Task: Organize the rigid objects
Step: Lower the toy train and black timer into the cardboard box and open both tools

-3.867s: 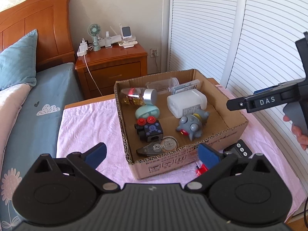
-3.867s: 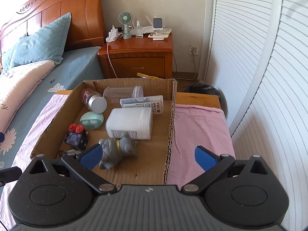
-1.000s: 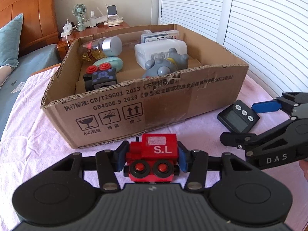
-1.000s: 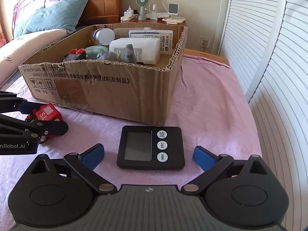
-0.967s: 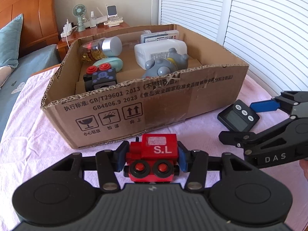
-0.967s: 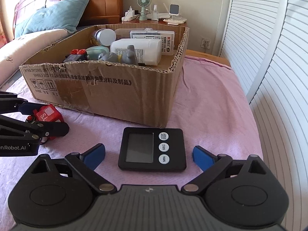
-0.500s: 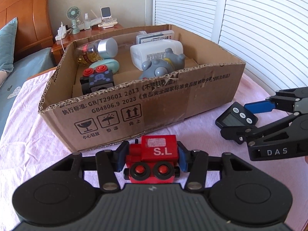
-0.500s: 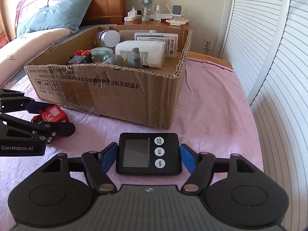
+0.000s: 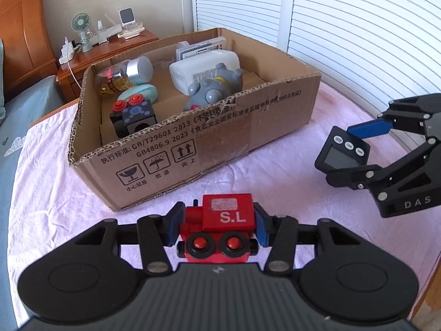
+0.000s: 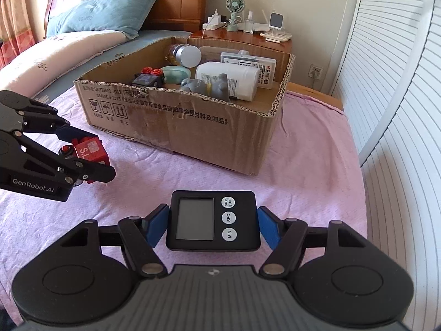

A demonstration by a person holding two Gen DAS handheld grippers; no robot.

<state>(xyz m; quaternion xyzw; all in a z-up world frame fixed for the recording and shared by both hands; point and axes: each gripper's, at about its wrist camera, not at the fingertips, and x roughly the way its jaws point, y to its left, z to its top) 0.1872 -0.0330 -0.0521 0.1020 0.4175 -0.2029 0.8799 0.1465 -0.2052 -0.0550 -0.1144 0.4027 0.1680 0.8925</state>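
Observation:
My left gripper (image 9: pixel 217 227) is shut on a red toy train (image 9: pixel 220 229) marked "S.L", held above the pink cloth in front of the cardboard box (image 9: pixel 220 138). It also shows in the right wrist view (image 10: pixel 88 151). My right gripper (image 10: pixel 213 226) is shut on a black digital timer (image 10: pixel 213 220), lifted off the cloth to the right of the box (image 10: pixel 220 127). The timer also shows in the left wrist view (image 9: pixel 341 154). The box holds a grey toy (image 9: pixel 212 91), a white bottle (image 9: pixel 204 66), a black cube toy (image 9: pixel 132 115) and a jar (image 9: pixel 124 77).
The pink cloth (image 10: pixel 303 171) covers the table. A wooden nightstand (image 10: pixel 248 38) with a fan and chargers stands behind the box. A bed with a blue pillow (image 10: pixel 96 13) lies to the left. White louvred doors (image 10: pixel 399 82) run along the right.
My right gripper closed on the timer and lifted it. My left gripper, holding the red train, rose and drew back a little, so more of the box's inside shows.

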